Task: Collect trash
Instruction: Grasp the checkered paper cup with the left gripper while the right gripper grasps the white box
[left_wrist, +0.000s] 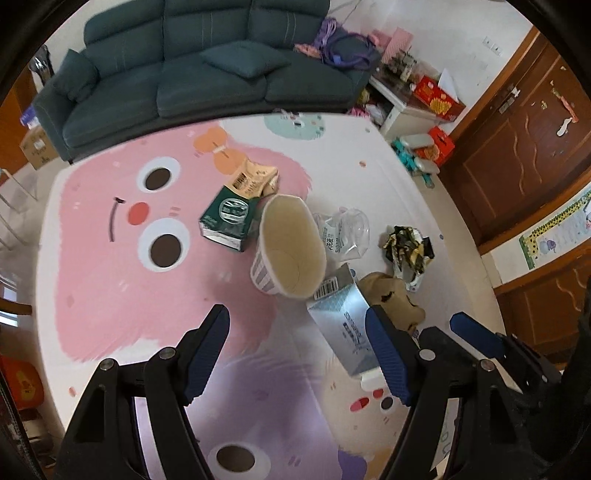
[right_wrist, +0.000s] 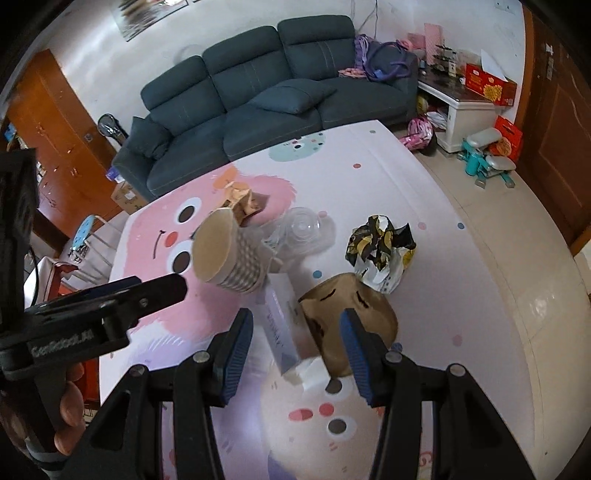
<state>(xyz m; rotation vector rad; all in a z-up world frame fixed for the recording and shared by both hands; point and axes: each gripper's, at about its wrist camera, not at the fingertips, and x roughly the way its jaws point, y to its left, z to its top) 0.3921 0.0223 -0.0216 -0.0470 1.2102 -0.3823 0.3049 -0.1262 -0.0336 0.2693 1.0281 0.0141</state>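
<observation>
Both claws hang wide and empty, your left claw (left_wrist: 295, 354) just short of the tipped paper cup (left_wrist: 291, 247), whose long axis points its mouth back at you, while your right claw (right_wrist: 295, 358) straddles the silver box (right_wrist: 280, 328) beside that cup.

A cartoon play mat (left_wrist: 110, 280) covers the floor, pink monster face at left; on it near the middle a paper cup (left_wrist: 288, 251) lies tipped on its side; a green pack (left_wrist: 229, 218) just left of it; a tan wrapper (left_wrist: 255, 177) beyond; clear plastic (left_wrist: 347, 232) right; a black-and-gold wrapper (left_wrist: 408, 251) farther right; a silver box (left_wrist: 343, 321) and a brown bag (left_wrist: 391, 295) nearest.
</observation>
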